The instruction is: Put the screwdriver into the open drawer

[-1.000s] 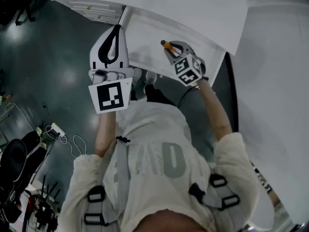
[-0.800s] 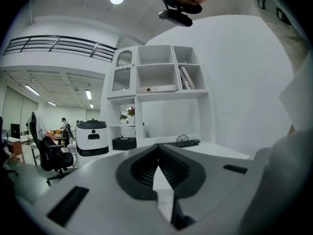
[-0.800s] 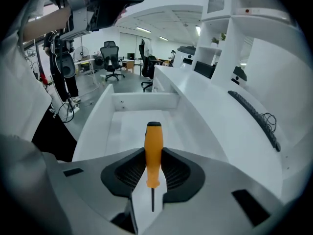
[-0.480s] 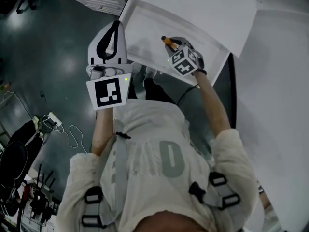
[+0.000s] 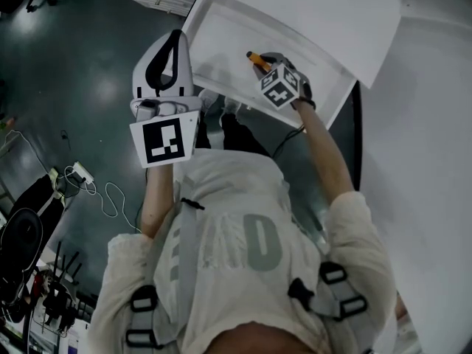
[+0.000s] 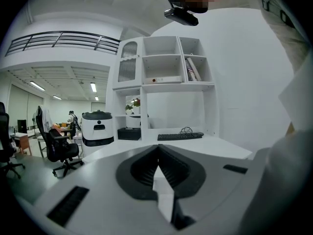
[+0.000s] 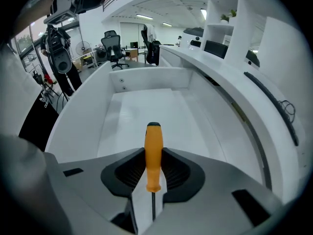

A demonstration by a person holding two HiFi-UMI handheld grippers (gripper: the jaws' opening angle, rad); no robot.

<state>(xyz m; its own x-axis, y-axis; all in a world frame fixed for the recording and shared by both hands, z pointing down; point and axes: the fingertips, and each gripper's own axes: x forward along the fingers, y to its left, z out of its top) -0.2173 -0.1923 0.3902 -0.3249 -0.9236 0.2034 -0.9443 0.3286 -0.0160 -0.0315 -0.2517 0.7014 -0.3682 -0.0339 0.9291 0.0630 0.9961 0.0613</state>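
My right gripper point(image 7: 153, 168) is shut on the orange handle of the screwdriver point(image 7: 153, 153), whose handle end points out ahead over the white floor of the open drawer point(image 7: 146, 109). In the head view the right gripper point(image 5: 267, 66) hangs inside the open drawer point(image 5: 221, 32), and the screwdriver point(image 5: 257, 59) sticks out to the upper left. My left gripper point(image 5: 164, 68) is held at the drawer's left front corner, outside it. Its jaws point(image 6: 157, 166) are shut with nothing between them, pointing across the room.
The white desk top point(image 5: 324, 13) overhangs the back of the drawer. A white wall point(image 5: 428, 161) runs down the right. Cables and a power strip point(image 5: 81, 175) lie on the dark floor at left. In the left gripper view a shelf unit point(image 6: 166, 72) and office chairs point(image 6: 56, 143) stand beyond.
My right gripper has sunk into the drawer with the screwdriver and tipped further down. The left gripper has dropped slightly beside the drawer's corner.
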